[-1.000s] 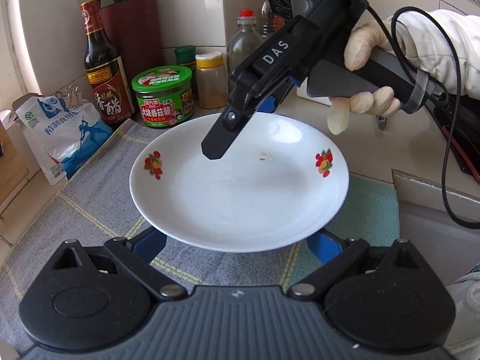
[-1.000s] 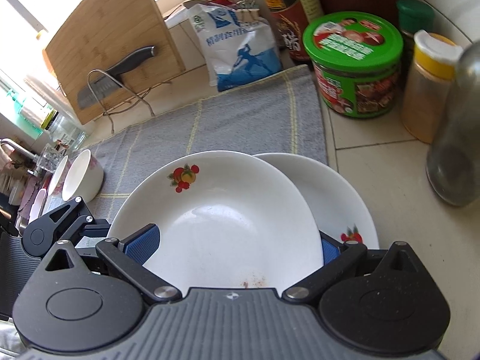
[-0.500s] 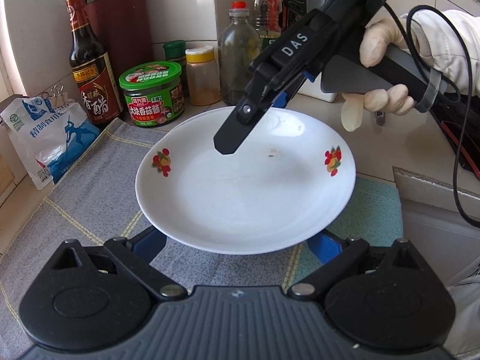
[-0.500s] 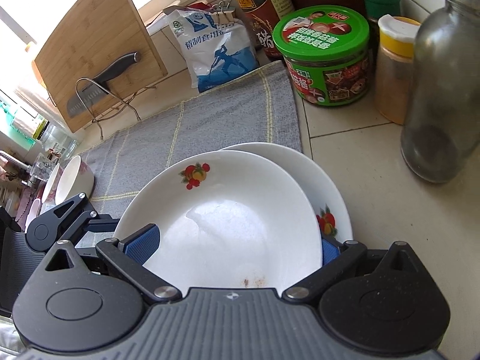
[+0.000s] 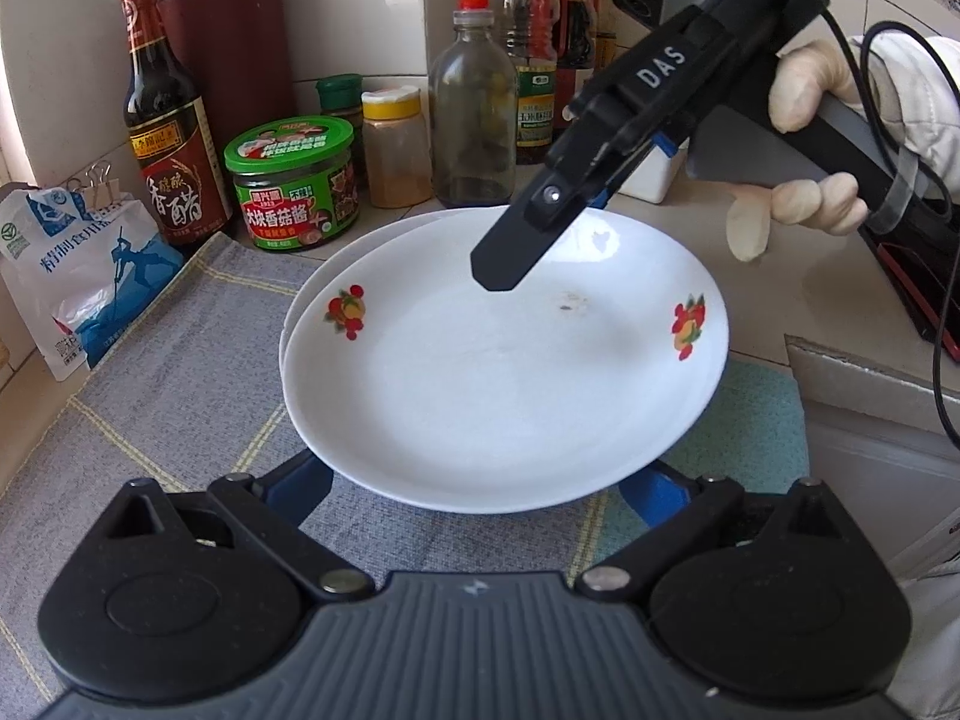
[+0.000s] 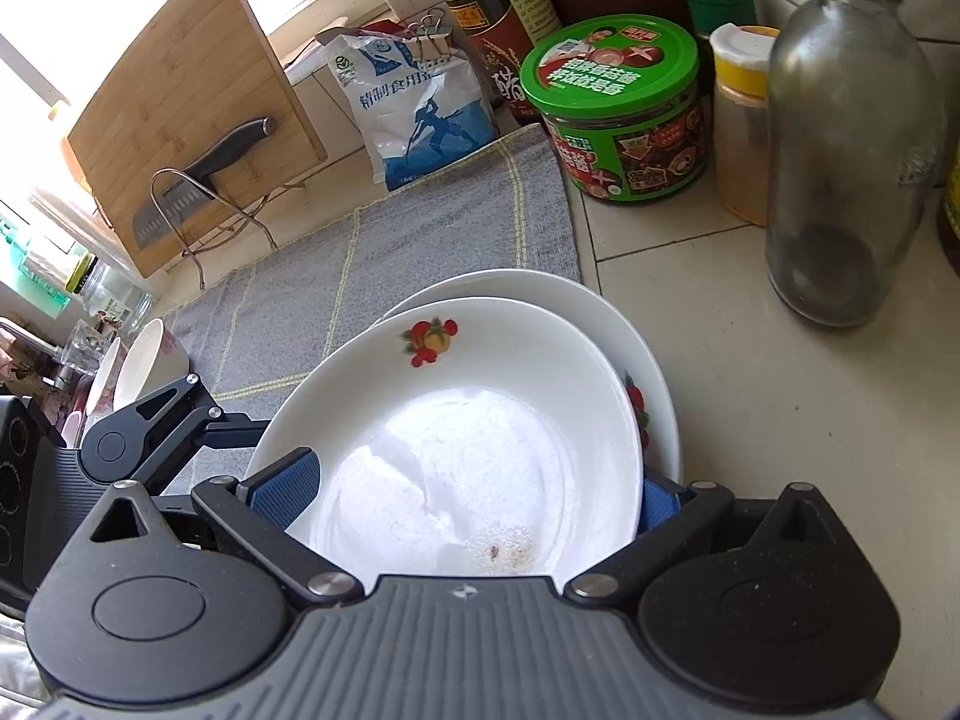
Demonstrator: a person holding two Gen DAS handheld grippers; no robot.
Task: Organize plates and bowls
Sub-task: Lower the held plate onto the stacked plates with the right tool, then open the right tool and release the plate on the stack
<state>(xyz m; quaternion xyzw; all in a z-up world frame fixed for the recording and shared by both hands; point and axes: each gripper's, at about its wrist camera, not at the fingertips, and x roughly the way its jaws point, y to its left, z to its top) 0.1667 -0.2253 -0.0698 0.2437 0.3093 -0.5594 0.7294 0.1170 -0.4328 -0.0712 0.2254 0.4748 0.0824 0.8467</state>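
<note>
Stack alignment was the thing to watch.

- Top plate [image 5: 498, 372]: off the surface, hanging over the lower plate [image 5: 354, 237]. It was not centred on it. The lower plate's rim showed as a crescent past the top plate's back-left edge, so the top one sat offset toward the front-right.
- Lower plate: flat, at the back-right corner of the cloth [image 5: 180, 360], just in front of the green jar [image 5: 294, 180].
- Your right hand-held gripper [image 5: 528, 240] came in from the right onto the top plate's back rim. One finger lay over the plate and the other went under it, with the fingers set wide. I couldn't tell from either view whether the pads actually pressed the rim.
- Your left hand-held gripper [image 5: 480, 486] was at the front rim with its jaws wide and opening. Both blue pads sat below the plate edge and neither pressed on it. I couldn't tell whether the plate rested on them.
- Plates are round, so there's no long axis to line up; only the centre offset mattered.

My read: the next move needed a short shift toward the surface's back-left, then straight down. The right one was better placed to steer, since it had the rim. Risk as I saw it: a tilted plate sliding off toward the front-right once the left opened fully.
</note>
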